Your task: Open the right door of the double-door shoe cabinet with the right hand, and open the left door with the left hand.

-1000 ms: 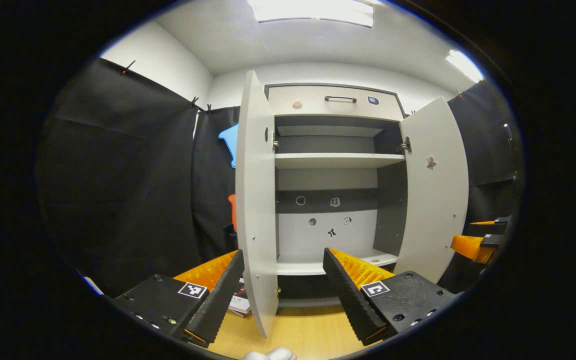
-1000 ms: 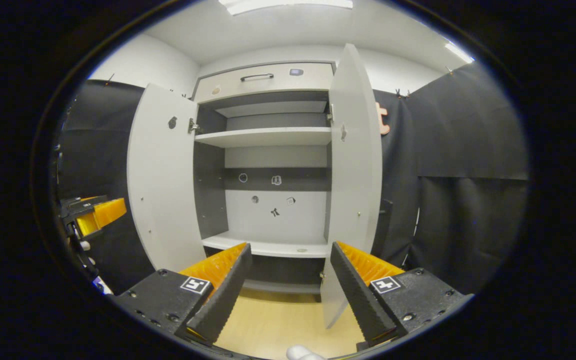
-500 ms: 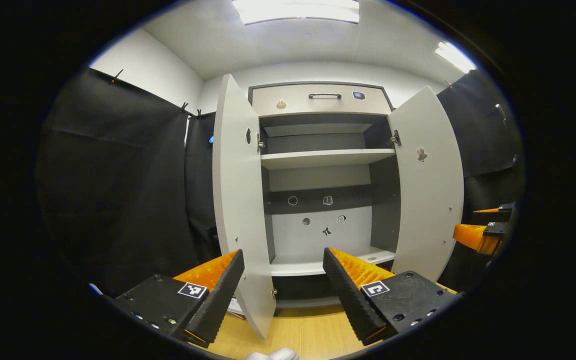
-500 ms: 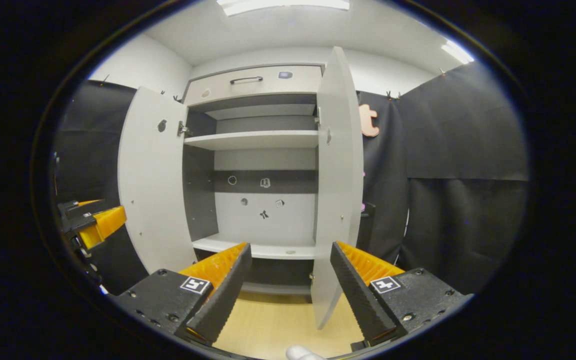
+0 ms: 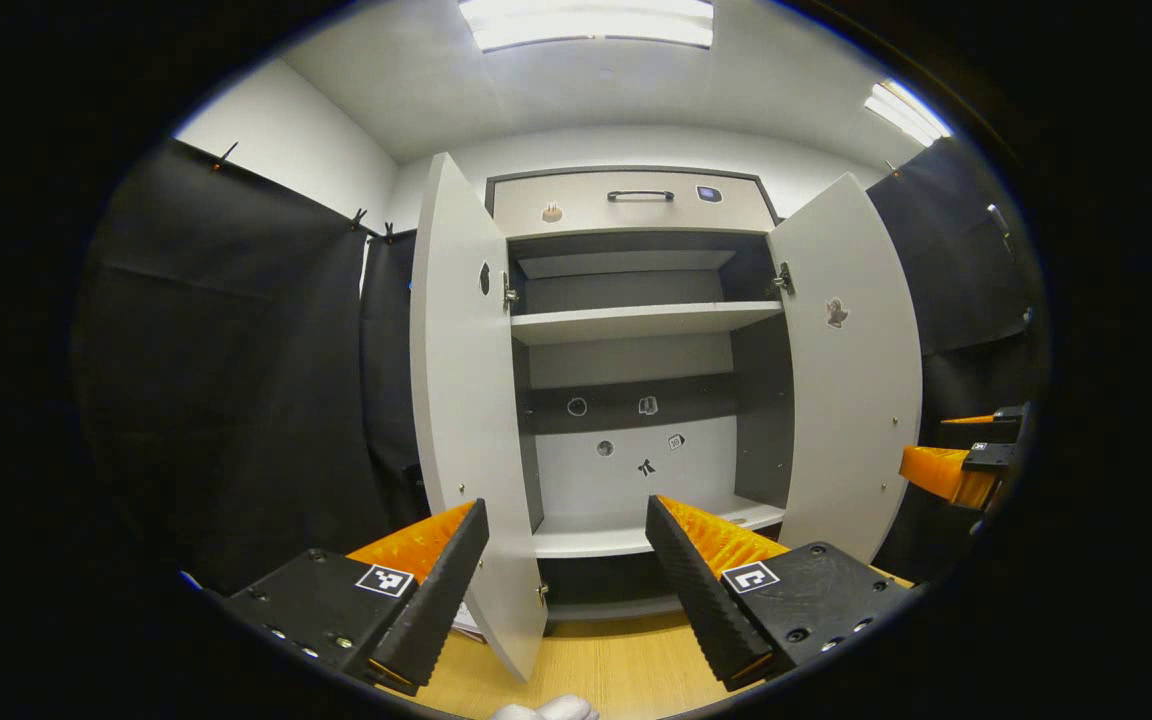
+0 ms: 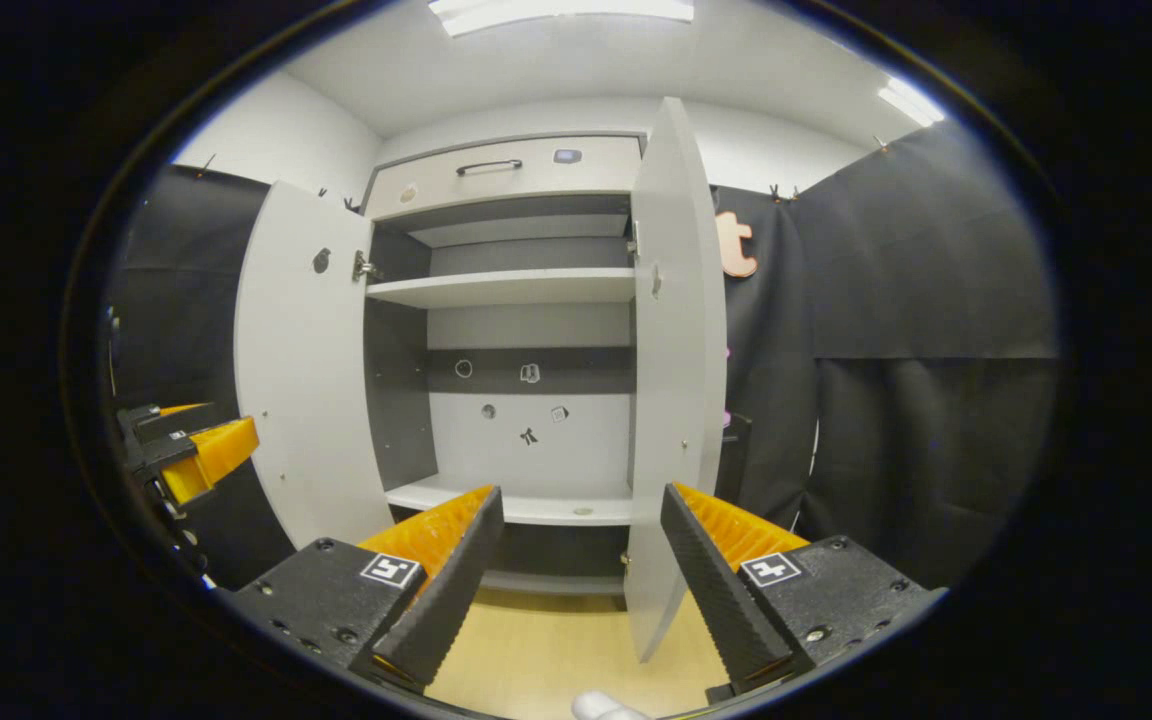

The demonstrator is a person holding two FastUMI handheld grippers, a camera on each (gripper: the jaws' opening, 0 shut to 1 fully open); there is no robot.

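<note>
Cabinet [image 5: 636, 350] is standing against the back wall with both doors swung wide, showing bare shelves. Its left door [image 5: 461, 400] and right door [image 6: 671, 380] are hanging open, touched by neither gripper. Left gripper [image 5: 566, 560] and right gripper [image 6: 581, 550] are hovering in front, jaws spread apart, gripping nothing.

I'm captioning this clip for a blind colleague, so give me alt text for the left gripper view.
A pale shoe cabinet stands with its left door and right door swung open, showing bare shelves. The open left gripper sits in the foreground holding nothing, with the right gripper at the far right edge.
</note>
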